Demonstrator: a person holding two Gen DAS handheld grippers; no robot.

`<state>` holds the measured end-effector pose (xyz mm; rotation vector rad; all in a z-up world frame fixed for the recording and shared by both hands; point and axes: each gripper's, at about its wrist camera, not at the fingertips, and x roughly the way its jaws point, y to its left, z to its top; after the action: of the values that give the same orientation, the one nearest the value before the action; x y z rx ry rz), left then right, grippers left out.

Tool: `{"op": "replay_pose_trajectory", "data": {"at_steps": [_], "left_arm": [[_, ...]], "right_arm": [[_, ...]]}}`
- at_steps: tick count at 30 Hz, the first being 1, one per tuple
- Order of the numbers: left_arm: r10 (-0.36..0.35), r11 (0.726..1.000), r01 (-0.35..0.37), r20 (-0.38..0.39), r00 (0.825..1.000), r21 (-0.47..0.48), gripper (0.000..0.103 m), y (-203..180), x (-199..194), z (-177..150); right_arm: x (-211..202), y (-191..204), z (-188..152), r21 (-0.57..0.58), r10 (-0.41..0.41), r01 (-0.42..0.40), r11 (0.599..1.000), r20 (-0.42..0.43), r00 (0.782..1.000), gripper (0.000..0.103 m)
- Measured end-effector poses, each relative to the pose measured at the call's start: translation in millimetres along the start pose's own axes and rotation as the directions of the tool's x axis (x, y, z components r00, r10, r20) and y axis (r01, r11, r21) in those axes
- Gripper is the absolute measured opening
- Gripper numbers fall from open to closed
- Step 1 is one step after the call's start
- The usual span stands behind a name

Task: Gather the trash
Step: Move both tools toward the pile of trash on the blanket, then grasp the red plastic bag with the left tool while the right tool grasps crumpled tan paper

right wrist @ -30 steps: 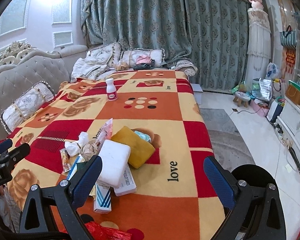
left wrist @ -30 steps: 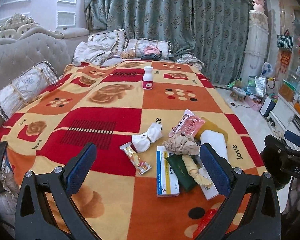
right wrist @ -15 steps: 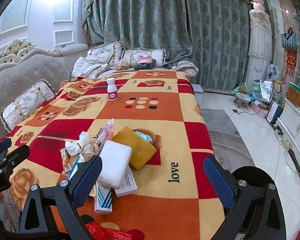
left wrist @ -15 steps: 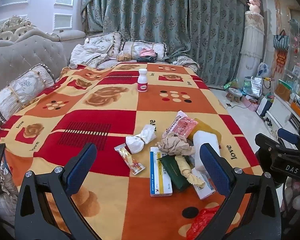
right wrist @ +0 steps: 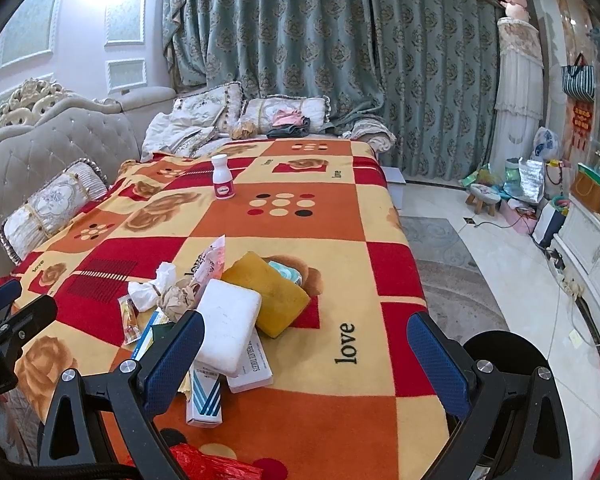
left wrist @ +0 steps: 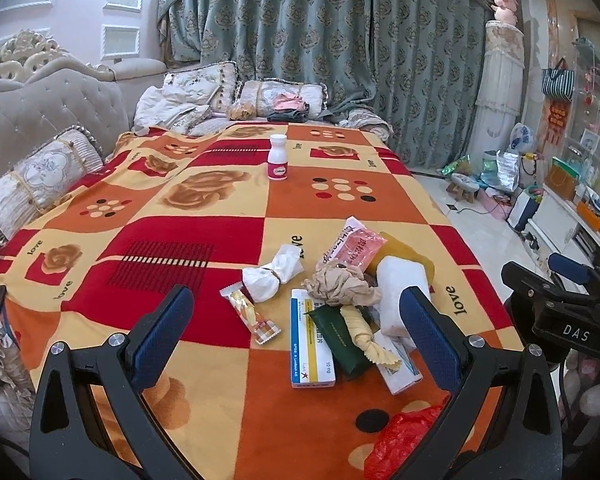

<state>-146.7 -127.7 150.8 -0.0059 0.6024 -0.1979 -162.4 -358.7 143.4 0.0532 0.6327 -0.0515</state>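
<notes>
We hold two grippers above the near end of a sofa covered by a patchwork blanket [left wrist: 228, 204] in red, orange and cream. The left gripper [left wrist: 296, 332] has its blue-padded fingers [left wrist: 162, 334] spread wide apart, holding nothing. The right gripper [right wrist: 306, 356] is likewise spread wide and empty.

The trash lies in a loose heap on the near part of the blanket, between and just beyond the left gripper's fingers. In it we see a twisted white tissue [left wrist: 270, 274], a striped snack wrapper [left wrist: 252, 314] just beside it, a crumpled brown paper wad [left wrist: 340, 286], a white and blue medicine box [left wrist: 311, 350], a dark green packet [left wrist: 342, 340], a pink packet [left wrist: 354, 242], a white foam block [right wrist: 228, 324] and a mustard-yellow sponge [right wrist: 274, 294] touching it. A red plastic bag [left wrist: 404, 444] sits at the near edge.

Well apart, farther up the blanket, a white bottle [left wrist: 278, 158] with a pink label stands upright. Cushions [left wrist: 40, 178] line the left side.
</notes>
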Motion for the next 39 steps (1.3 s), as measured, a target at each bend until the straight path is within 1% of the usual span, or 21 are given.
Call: {"op": "replay_pose_trajectory", "data": {"at_steps": [10,16,21,24,28,30,32,36,39], "left_arm": [[-0.003,1.000,0.003,-0.010,1.000,0.001,0.102,-3.0,0.1,-3.3],[-0.017,1.000,0.017,-0.025,1.000,0.007,0.102,-5.5,1.5,-6.0],[-0.051,0.999,0.052,-0.050,0.997,0.012,0.102,-6.8,3.2,-9.2],[-0.104,0.994,0.106,-0.080,0.991,0.027,0.102,-10.1,2.2,-14.4],[-0.184,0.978,0.193,-0.117,0.976,0.078,0.102,-19.4,-3.2,-27.8],[-0.229,0.963,0.248,-0.164,0.960,0.106,0.102,-27.0,-2.7,-38.1],[-0.261,0.946,0.295,-0.223,0.939,0.134,0.102,-35.3,1.0,-52.7],[-0.257,0.932,0.317,-0.295,0.920,0.175,0.102,-47.0,10.7,-77.4],[-0.267,0.925,0.337,-0.332,0.905,0.174,0.102,-51.0,20.5,-90.5]], "right_arm": [[-0.4,0.3,-1.6,-0.004,0.004,-0.004,1.000,-0.005,1.000,0.101],[-1.7,-1.4,-3.3,0.008,0.022,-0.022,1.000,-0.011,1.000,0.101],[0.4,-2.1,-5.6,0.007,0.027,-0.027,1.000,-0.025,0.999,0.101],[1.6,-1.1,-8.0,-0.005,0.029,-0.030,1.000,-0.032,0.999,0.101],[4.1,-3.3,-11.9,-0.014,0.033,-0.034,0.999,-0.047,0.998,0.101],[5.0,-4.8,-14.0,-0.018,0.041,-0.042,0.999,-0.056,0.998,0.101],[6.9,-6.4,-17.0,-0.021,0.046,-0.048,0.999,-0.069,0.997,0.101],[12.1,-8.6,-21.5,-0.016,0.060,-0.062,0.998,-0.089,0.994,0.101],[16.3,-7.4,-22.9,-0.021,0.070,-0.073,0.997,-0.101,0.992,0.101]]}}
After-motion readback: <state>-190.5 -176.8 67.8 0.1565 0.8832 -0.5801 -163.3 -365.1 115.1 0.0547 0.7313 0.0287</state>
